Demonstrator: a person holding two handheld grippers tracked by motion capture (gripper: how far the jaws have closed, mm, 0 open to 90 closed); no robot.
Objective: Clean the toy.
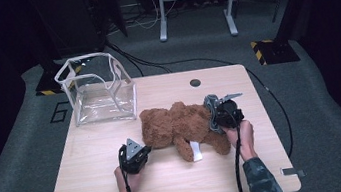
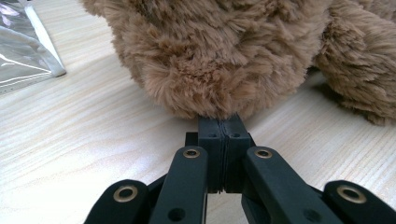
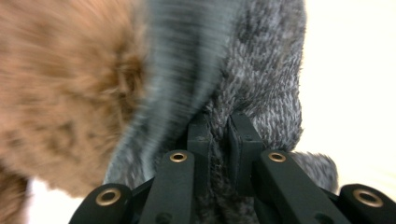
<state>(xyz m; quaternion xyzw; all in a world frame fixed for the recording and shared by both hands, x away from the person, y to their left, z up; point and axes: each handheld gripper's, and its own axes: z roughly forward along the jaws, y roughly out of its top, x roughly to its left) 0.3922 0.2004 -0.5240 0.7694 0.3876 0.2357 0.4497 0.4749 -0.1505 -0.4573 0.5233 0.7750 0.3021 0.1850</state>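
A brown teddy bear (image 1: 177, 125) lies across the middle of the wooden table (image 1: 90, 188). A grey knitted garment (image 1: 211, 113) sits over its right end. My right gripper (image 1: 216, 118) is shut on this grey knit (image 3: 261, 70), which is pinched between the jaws of my right gripper (image 3: 218, 123), with brown fur (image 3: 60, 93) blurred to the left. My left gripper (image 1: 145, 148) is at the bear's left end. Seen in its own view, my left gripper (image 2: 221, 122) has its jaws pressed together, with the tips touching the underside of the fur (image 2: 219, 51).
A clear plastic bag with white trim (image 1: 99, 88) stands open at the table's back left, and its corner (image 2: 23, 46) is in the left gripper view. A white tag (image 1: 195, 150) hangs from the bear. A dark grommet hole (image 1: 195, 82) marks the back edge.
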